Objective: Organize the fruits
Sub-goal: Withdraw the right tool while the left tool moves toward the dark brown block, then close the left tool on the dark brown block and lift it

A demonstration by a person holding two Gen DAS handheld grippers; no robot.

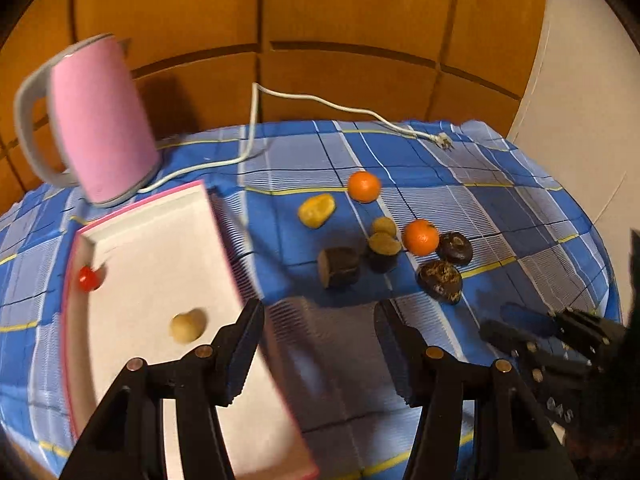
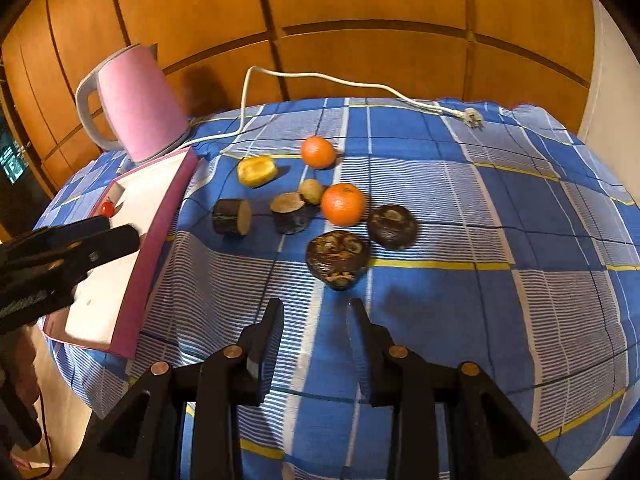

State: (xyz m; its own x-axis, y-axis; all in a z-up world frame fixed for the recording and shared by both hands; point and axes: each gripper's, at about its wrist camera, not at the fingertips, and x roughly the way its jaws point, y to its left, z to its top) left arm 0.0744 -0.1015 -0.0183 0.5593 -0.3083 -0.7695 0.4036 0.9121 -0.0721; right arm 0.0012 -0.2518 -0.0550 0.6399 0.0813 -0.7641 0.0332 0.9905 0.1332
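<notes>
A white tray with a pink rim [image 1: 160, 240] lies at the left; it holds a small red fruit [image 1: 88, 278] and a pale round fruit [image 1: 188, 325]. On the blue checked cloth lie two oranges [image 1: 363, 186] [image 1: 420, 237], a yellow fruit [image 1: 316, 210], a small tan fruit [image 1: 384, 227], two cut dark pieces [image 1: 338, 267] and two dark round fruits [image 1: 440, 281]. My left gripper [image 1: 318, 310] is open and empty over the tray's right edge. My right gripper [image 2: 316, 308] is open and empty, just short of a dark round fruit [image 2: 337, 259].
A pink kettle [image 1: 102, 120] stands behind the tray [image 2: 160, 216]. Its white cord [image 1: 320, 104] runs across the back of the table to a loose plug [image 2: 472, 117]. Wooden panels stand behind. The table drops off at the near edge.
</notes>
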